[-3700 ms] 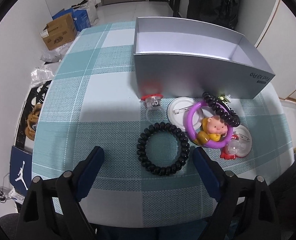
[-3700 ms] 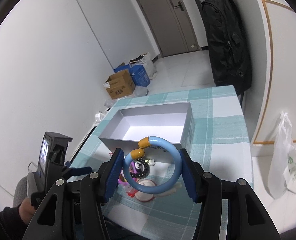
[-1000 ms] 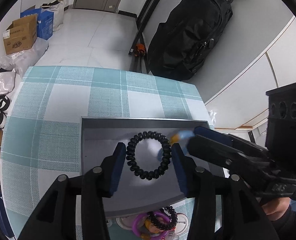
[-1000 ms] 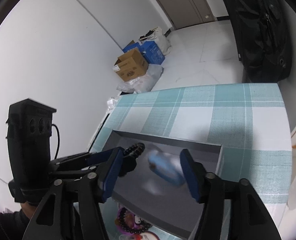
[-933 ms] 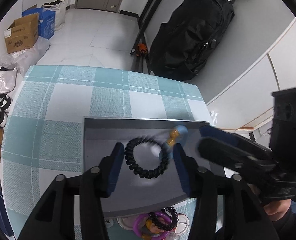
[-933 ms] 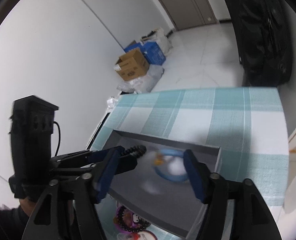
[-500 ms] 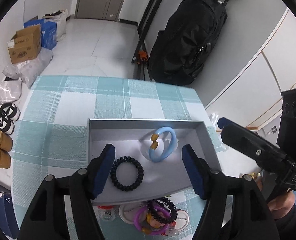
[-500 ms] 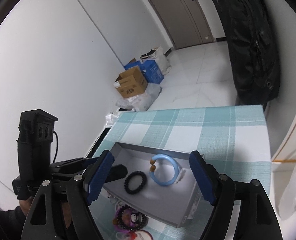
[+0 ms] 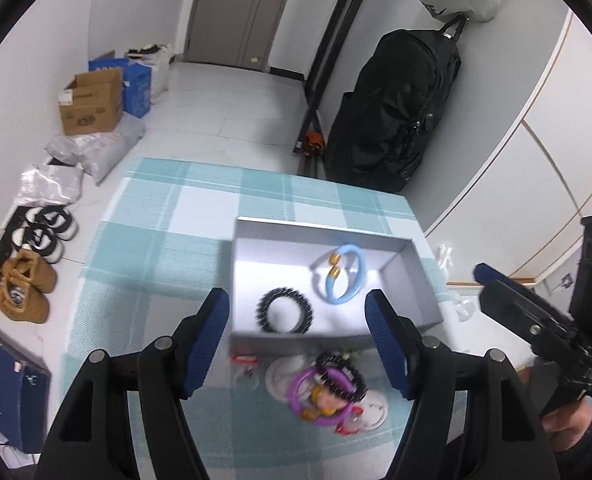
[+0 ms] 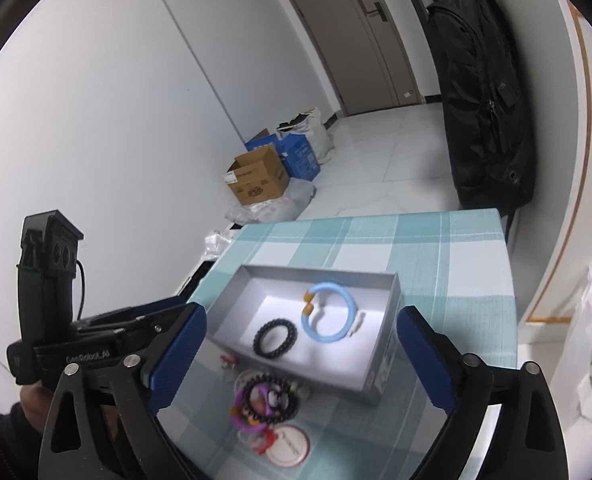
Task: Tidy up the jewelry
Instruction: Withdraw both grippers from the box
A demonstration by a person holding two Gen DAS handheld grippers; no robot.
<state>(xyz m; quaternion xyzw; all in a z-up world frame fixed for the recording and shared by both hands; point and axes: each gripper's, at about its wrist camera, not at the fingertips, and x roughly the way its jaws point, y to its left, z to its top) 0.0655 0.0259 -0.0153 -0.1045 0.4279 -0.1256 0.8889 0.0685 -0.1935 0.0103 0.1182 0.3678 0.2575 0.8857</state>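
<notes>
A grey open box (image 9: 320, 226) (image 10: 380, 376) stands on the teal checked table (image 9: 156, 240). Inside it lie a black coil hair tie (image 9: 285, 316) (image 10: 275, 338) and a light blue bangle (image 9: 346, 278) (image 10: 330, 318) with orange ends. My left gripper (image 9: 296, 300) hovers above the box's near wall, open and holding nothing. Right gripper (image 10: 301, 314) hangs over the box from the right, its jaws opening with nothing between them. In front of the box sit a purple ring with a doll (image 9: 320, 394) (image 10: 252, 404), a black bead bracelet (image 9: 342, 372), white badges (image 10: 288, 446) and a red-topped ring (image 9: 244, 360).
A black backpack (image 9: 392, 120) leans on the wall past the table's far edge. Cardboard boxes (image 9: 92, 102) and shoes (image 9: 24, 292) lie on the floor to the left. A white plastic bag (image 10: 588, 352) hangs off the table's right side.
Both grippers let go, widened and drew back and up from the box. The hair tie and the blue bangle now lie loose on the box floor.
</notes>
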